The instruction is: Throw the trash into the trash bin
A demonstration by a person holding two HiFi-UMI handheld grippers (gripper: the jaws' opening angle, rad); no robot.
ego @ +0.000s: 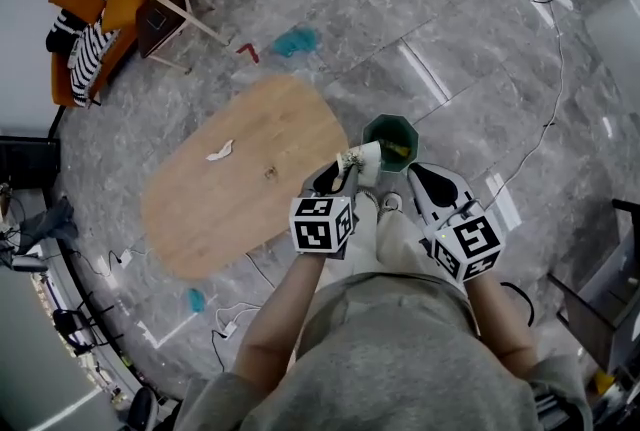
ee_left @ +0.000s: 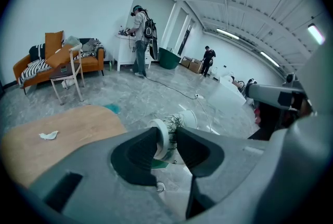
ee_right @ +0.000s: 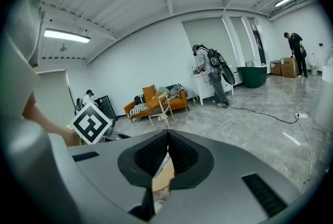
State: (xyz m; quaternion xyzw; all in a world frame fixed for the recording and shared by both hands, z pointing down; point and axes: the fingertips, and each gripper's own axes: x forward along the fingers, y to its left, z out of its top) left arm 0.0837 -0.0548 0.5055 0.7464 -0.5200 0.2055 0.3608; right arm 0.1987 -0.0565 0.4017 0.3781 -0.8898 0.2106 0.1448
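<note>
The left gripper (ego: 340,176) is clamped on the rim of a white paper cup (ego: 365,162) with a leafy print. The cup hangs on its side right at the near edge of the green trash bin (ego: 372,131), which stands on the floor just off the end of the wooden table (ego: 240,184). Something yellow lies in the bin. The right gripper (ego: 425,174) is beside the bin too, its jaws together. A crumpled scrap of paper (ego: 220,151) sits on the table.

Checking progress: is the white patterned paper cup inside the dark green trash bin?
Out. The left gripper is shut on the white patterned paper cup, which is tipped sideways by the rim of the dark green trash bin.
</note>
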